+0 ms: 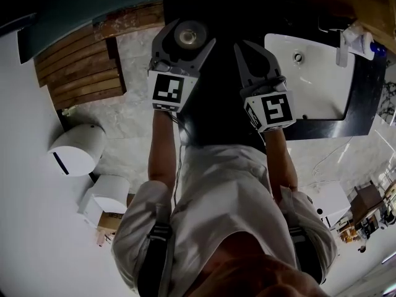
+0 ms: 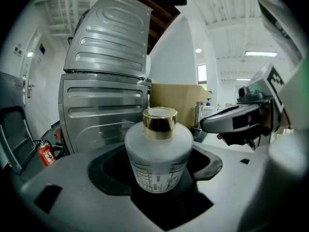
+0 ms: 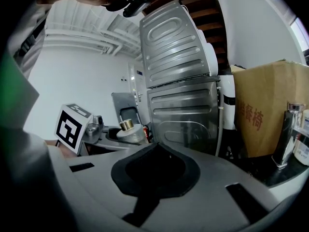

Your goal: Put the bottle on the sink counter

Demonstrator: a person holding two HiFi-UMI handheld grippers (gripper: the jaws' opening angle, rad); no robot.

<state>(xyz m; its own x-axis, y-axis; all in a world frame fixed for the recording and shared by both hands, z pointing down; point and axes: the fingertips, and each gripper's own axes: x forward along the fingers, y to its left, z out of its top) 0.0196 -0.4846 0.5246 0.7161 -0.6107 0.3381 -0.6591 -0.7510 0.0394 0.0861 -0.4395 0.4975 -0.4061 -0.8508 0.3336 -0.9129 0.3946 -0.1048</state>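
Left gripper (image 1: 185, 30) is clamping the bottle (image 1: 188, 37), holding it left of the white basin (image 1: 309, 73) in the black sink counter (image 1: 365, 104). Right gripper (image 1: 255, 47) is hovering just beside it. Left gripper view: jaws are pressing both sides of the upright white, gold-capped bottle (image 2: 158, 153). Right gripper view: jaws are meeting at the tips, gripping nothing, with the bottle (image 3: 126, 133) showing at far left.
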